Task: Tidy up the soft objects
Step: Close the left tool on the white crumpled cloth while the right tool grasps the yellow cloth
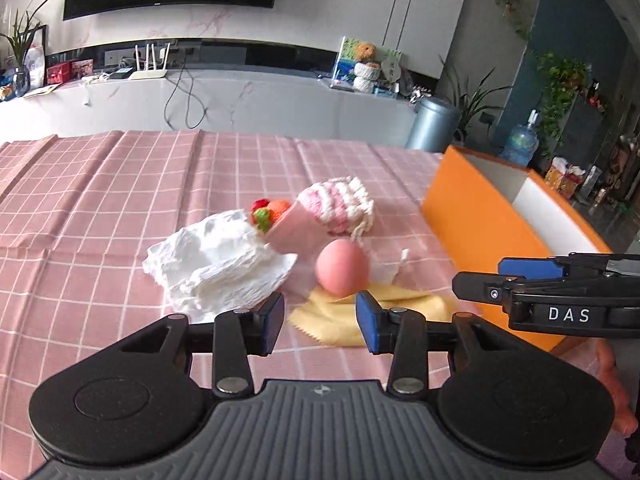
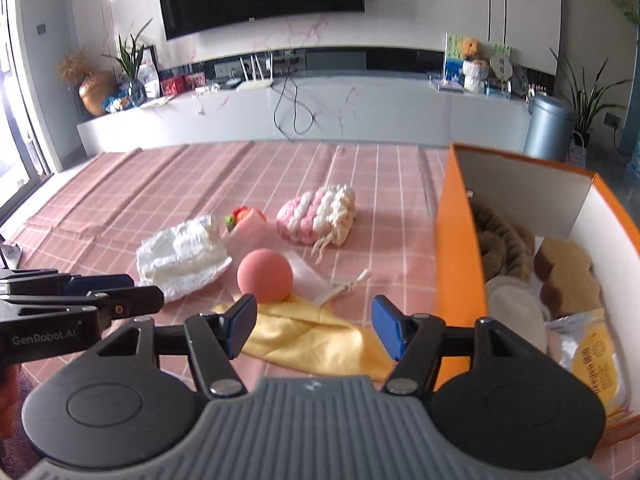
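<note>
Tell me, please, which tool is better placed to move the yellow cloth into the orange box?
Probably the right tool. It is open, the cloth lies between its fingers, and the box is right beside it. The left tool, also open, faces the ball.

I see a table under a pink checked cloth (image 2: 160, 184) bearing a white crumpled cloth (image 2: 182, 256), pink ball (image 2: 264, 276), yellow cloth (image 2: 312, 332), knitted pouch (image 2: 316, 216) and orange box (image 2: 456, 264).
</note>
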A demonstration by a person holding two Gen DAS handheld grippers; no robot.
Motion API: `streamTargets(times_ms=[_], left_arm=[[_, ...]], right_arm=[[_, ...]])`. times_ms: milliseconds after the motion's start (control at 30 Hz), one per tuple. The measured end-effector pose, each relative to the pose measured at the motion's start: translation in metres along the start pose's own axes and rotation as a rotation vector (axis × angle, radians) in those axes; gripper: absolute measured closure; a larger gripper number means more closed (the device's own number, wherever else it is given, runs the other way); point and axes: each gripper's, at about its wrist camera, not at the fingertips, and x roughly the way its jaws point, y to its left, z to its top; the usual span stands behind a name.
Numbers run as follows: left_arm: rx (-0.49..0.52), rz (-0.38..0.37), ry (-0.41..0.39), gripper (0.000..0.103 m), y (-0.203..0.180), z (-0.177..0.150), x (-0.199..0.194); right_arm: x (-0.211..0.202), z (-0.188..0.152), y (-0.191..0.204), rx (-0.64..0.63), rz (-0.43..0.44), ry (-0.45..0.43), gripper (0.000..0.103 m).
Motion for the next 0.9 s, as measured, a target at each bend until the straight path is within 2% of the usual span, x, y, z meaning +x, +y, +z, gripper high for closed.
streamTargets(times_ms=[133, 300, 400, 500, 600, 800, 900], left_arm=[[0.021, 0.055, 0.017, 0.051, 0.008, -0.006, 0.009], [0.14, 0.138, 0.006, 0.031, 0.012, -0.005, 0.024], [0.224, 0.197, -0.002, 0.023, 0.013, -0.003, 0.041], [0.318, 0.235, -0.012, 0.02, 0.011, -0.001, 0.055], [0.363, 0.219, 0.022, 0.019, 0.013, 0.001, 0.072], [0.368, 0.235, 0.075, 0.019, 0.021, -0.001, 0.094], [0.351, 0.238, 0.099, 0.024, 0.024, -0.003, 0.098]], right_arm=[[0.025, -0.003, 0.003, 0.008, 0.002, 0.053, 0.029], [0.056, -0.003, 0.007, 0.029, 0.006, 0.119, 0.028], [0.071, -0.003, 0.009, 0.05, 0.002, 0.147, 0.019], [0.081, -0.004, 0.012, 0.057, 0.015, 0.171, 0.019], [0.093, -0.005, 0.016, 0.06, 0.013, 0.194, 0.019], [0.101, -0.01, 0.017, 0.051, 0.004, 0.219, 0.02], [0.101, -0.012, 0.022, 0.011, -0.016, 0.213, 0.023]])
